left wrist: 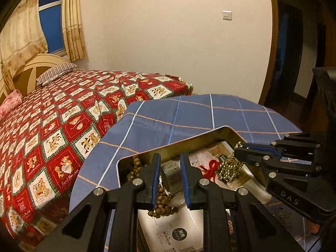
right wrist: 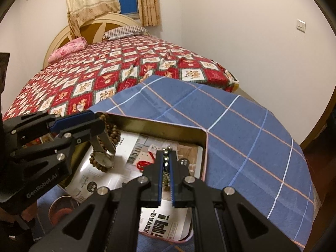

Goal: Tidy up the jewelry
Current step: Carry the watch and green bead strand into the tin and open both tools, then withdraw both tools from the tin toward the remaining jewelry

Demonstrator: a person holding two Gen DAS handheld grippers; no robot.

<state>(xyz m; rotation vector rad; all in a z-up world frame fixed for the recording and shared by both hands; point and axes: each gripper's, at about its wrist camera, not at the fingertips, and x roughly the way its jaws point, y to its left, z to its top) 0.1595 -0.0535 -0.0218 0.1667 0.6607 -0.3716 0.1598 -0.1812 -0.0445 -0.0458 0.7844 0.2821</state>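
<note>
Both over the tin (right wrist: 147, 124): left claw (left wrist: 169, 180) clamped on a watch (right wrist: 104, 158) by its strap at nine o'clock, right claw (right wrist: 167, 168) clamped on a chain (left wrist: 230, 168) at three o'clock, seemingly for lowering into the tin.

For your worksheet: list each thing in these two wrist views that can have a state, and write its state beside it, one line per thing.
Metal tin: open, no lid on it, paper-lined.
Left gripper: shut on the wristwatch band.
Wristwatch: hanging from the left gripper, case down in the tin.
Right gripper: shut on the gold chain.
Gold chain: bunched, dangling over the tin.
Wooden bead string: draped over the tin's corner, unheld.
Curtains: partly drawn.
</note>
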